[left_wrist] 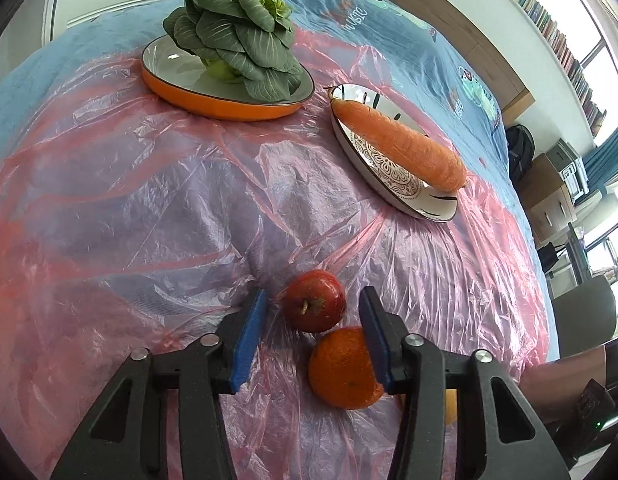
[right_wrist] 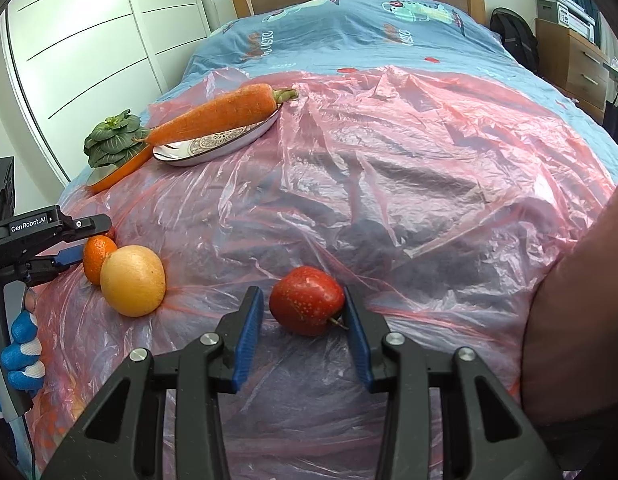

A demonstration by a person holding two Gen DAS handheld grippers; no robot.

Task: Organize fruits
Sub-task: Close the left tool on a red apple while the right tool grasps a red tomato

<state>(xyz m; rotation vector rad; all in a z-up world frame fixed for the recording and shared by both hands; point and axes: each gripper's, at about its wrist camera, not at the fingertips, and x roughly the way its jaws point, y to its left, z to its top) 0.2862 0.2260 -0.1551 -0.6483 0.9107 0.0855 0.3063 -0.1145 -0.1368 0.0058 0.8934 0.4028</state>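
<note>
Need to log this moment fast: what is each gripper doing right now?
Left gripper: open; red apple and orange lie between the fingers, not pinched.
Right gripper: open around another red apple; one pad touches it, no grip.

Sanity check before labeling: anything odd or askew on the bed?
The long orange carrot overhangs both ends of its patterned oval plate. The leafy green vegetable sits off-centre on the orange-rimmed plate, spilling past one edge. The pink plastic sheet is heavily wrinkled.
</note>
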